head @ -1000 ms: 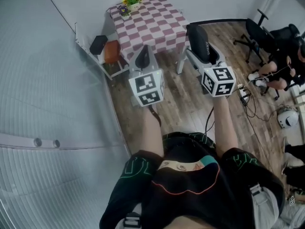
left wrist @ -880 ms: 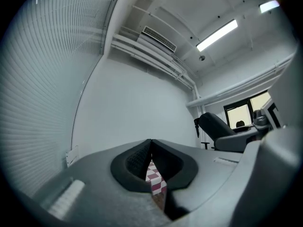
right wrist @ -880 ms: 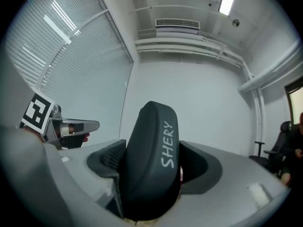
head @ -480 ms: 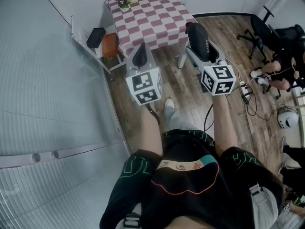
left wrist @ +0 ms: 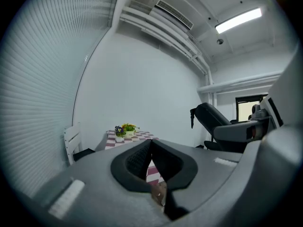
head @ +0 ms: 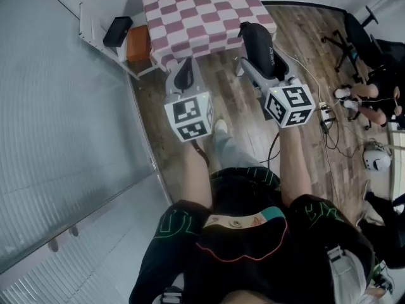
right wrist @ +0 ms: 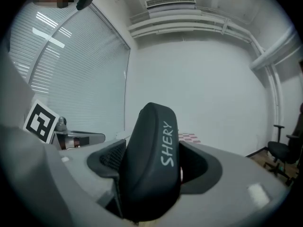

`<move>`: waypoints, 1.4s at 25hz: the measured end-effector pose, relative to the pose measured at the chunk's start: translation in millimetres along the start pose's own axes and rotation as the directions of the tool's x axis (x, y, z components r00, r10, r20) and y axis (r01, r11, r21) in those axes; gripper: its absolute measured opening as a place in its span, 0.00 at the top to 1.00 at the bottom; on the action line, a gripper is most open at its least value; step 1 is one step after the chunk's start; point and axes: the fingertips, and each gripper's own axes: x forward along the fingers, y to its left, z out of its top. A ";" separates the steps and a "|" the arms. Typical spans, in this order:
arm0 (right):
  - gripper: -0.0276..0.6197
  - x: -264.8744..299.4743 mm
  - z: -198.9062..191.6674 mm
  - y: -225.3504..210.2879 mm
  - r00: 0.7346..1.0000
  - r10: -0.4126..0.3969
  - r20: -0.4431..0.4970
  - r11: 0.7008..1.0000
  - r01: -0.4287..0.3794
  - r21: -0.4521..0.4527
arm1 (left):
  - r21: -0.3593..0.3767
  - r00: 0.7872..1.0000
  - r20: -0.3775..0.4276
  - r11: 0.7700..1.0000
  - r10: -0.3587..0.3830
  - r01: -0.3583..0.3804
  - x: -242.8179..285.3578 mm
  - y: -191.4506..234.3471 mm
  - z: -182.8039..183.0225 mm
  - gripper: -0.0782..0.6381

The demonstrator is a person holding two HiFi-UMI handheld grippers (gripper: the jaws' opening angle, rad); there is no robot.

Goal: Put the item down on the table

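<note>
The right gripper (right wrist: pixel 152 167) has its fingers closed on the lower part of a black case (right wrist: pixel 151 126), a long, rounded one with pale lettering down its side. The case sticks out past the fingers, its long axis running along them and pointing forward and up. The left gripper (left wrist: pixel 151 159) carries nothing; its fingers are pressed together with no gap between them. The surface for the case, a table with a pink and white checked cloth (head: pixel 205 14), stands at the far end of the wooden floor (head: pixel 243 116), ahead of both grippers and a little left of the right one. The case is in the air over the floor, apart from the cloth, so the right hand must likely go forward and left, then tip the case flat before letting go.
</note>
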 end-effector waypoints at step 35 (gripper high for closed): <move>0.47 215.5 39.2 -137.2 0.999 0.019 0.030 0.998 -0.021 0.066 | 0.104 1.000 0.010 0.995 -0.009 0.008 236.0 34.8 65.1 0.88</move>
